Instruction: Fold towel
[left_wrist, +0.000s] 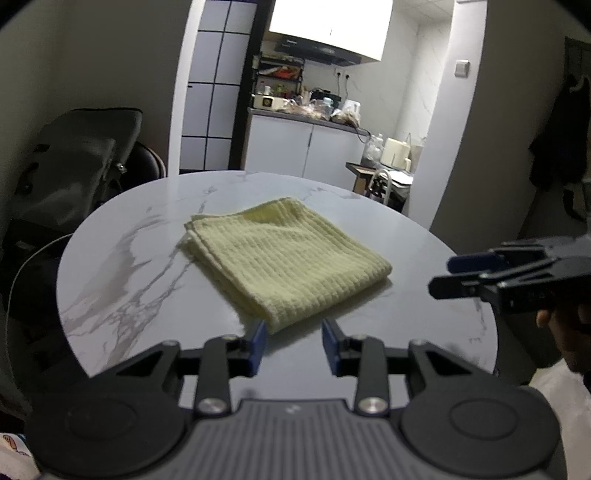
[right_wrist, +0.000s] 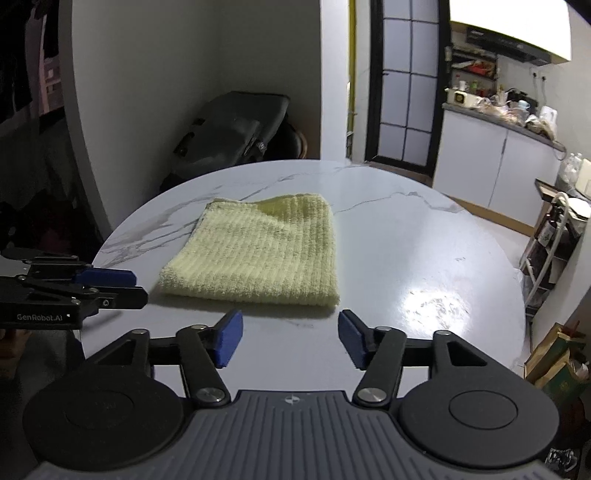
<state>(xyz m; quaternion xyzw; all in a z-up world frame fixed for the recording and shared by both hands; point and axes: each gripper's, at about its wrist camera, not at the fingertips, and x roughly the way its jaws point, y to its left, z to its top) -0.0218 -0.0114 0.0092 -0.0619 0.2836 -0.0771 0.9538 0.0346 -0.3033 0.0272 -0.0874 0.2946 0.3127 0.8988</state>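
1. Left wrist view: the towel (left_wrist: 286, 258), pale yellow waffle weave, lies folded into a rough square at frame centre on the round white marble counter (left_wrist: 122, 280). Stacked layer edges show at its upper left corner.
2. Left gripper (left_wrist: 294, 345) sits at bottom centre, blue-padded fingers (left_wrist: 258, 347) apart, nothing between them. The towel's near corner lies just beyond the gap; contact cannot be told.
3. Right gripper (left_wrist: 448, 277) enters from the right edge, mid-height, seen side-on and pointing left. Its two fingers look stacked in this view, so their state does not read here. It is well apart from the towel, over the counter's right rim.
4. Background, upper centre: a kitchen unit (left_wrist: 306, 147) with clutter on top. A dark bag (left_wrist: 81, 158) sits at left behind the counter.
5. Right wrist view: the towel (right_wrist: 258, 254) lies left of centre on the counter (right_wrist: 424, 258), its folded edge facing the camera; a darker fold shows at the top right corner.
6. Right gripper (right_wrist: 290, 338) at bottom centre, blue fingers (right_wrist: 229, 338) wide apart, empty, short of the towel's near edge and not touching it.
7. Left gripper (right_wrist: 131, 286) comes in from the left edge, mid-height, pointing right, tip near the towel's lower left corner but apart from it.
8. A bright glare patch lies on the counter at right. The kitchen unit (right_wrist: 491, 162) is at upper right and the bag (right_wrist: 236, 129) above centre left.
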